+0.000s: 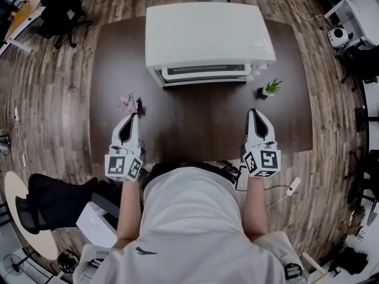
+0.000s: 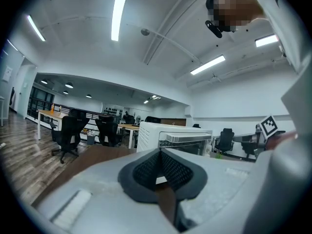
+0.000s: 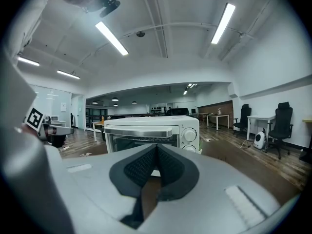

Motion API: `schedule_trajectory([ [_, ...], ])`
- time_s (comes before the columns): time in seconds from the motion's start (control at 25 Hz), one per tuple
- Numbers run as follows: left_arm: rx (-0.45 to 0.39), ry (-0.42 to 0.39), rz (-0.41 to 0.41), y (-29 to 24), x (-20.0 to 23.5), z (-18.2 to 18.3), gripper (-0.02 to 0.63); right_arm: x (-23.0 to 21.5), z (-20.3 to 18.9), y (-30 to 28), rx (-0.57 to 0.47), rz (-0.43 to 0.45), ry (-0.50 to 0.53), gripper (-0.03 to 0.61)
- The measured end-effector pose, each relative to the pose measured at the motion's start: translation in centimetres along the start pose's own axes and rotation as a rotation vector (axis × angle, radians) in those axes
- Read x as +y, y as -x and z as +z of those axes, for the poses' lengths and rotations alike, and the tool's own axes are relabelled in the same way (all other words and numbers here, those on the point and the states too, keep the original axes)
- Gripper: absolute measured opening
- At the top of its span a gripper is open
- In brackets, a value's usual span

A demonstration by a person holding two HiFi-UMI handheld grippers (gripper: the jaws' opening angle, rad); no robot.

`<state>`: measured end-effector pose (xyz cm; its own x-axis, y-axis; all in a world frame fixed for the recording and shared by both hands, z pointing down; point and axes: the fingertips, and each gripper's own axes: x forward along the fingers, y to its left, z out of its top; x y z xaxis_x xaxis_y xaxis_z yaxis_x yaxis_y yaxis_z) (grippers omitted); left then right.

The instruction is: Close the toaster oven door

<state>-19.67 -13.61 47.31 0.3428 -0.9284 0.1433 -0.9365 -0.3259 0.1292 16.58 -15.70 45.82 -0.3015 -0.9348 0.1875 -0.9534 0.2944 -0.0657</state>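
Observation:
A white toaster oven (image 1: 207, 40) stands at the far middle of the dark brown table (image 1: 195, 123). Its glass door (image 1: 204, 71) is upright against the front, handle along the top. My left gripper (image 1: 131, 116) rests near the table's front left, shut and empty. My right gripper (image 1: 253, 111) sits at the front right, also shut with nothing in it. Both point toward the oven and are well short of it. The left gripper view shows the oven (image 2: 173, 140) beyond the closed jaws of that gripper (image 2: 160, 152). The right gripper view shows the oven (image 3: 151, 130) with its knobs (image 3: 189, 135).
A small potted plant (image 1: 272, 88) stands right of the oven. A pink crumpled item (image 1: 128, 103) lies just ahead of the left gripper. Office chairs (image 1: 62, 10) and desks surround the table on a wood floor. A white box (image 1: 98, 223) sits by the person's left leg.

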Motion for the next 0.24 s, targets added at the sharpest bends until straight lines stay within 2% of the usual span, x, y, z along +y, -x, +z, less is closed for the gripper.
schedule_trajectory([
  [0.24,0.000,-0.004,0.007,0.13,0.38,-0.09,0.002,0.20,0.08,-0.45,0.000,0.010,-0.001,0.000],
])
